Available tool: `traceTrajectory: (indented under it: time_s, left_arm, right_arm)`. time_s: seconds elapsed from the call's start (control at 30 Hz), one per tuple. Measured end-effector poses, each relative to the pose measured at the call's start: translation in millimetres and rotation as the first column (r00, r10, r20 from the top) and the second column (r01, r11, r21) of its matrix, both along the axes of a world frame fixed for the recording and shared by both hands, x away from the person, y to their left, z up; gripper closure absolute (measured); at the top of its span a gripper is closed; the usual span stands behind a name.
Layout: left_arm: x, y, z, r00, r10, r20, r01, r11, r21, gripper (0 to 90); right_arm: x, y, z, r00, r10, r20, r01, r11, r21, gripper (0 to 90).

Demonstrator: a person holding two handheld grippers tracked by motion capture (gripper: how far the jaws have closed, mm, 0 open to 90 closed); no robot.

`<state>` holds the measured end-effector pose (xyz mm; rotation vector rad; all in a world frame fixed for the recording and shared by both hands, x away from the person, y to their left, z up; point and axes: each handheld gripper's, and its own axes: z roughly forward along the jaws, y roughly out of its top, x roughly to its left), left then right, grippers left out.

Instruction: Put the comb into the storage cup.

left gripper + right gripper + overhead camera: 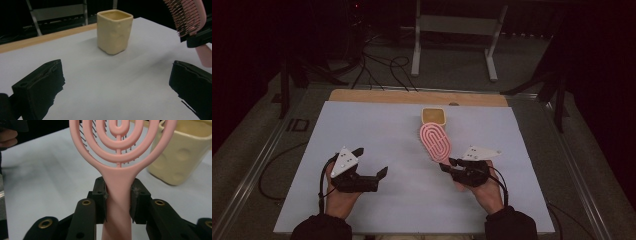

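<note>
Pink vented plastic hairbrush (pixel 117 152): your right claw (pixel 117 200) pinches its handle. Left claw (pixel 112 85) is spread. Lower it squarely into the cream square cup (pixel 434 116).

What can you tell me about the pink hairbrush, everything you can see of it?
The pink hairbrush looks like plastic, with an oval vented head of concentric loops, dark bristles on the underside and a flat, narrow handle. The right gripper is shut on the handle just below the head and holds it off the white table cover. The head points away from the person toward the yellow cup. The pictures do not show brush and cup touching.
</note>
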<state>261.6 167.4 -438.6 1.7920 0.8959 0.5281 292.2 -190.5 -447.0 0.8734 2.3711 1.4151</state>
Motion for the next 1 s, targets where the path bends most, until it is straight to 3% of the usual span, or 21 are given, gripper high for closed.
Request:
traceTrajectory:
  time_s: [0.43,1.0]
  left_arm:
    - [13.0,-34.4,5.4,0.9989,-0.046,-0.013,0.045,0.9988,-0.016,0.0]
    - [19.6,-75.5,17.3,0.9931,-0.117,-0.003,0.117,0.9931,0.001,0.1]
  right_arm:
    - [-1.0,-3.8,-7.2,0.9998,-0.015,0.01,0.015,1.0,0.021,70.0]
    - [-3.6,1.4,-7.4,0.9996,-0.025,0.016,0.024,0.999,0.048,70.0]
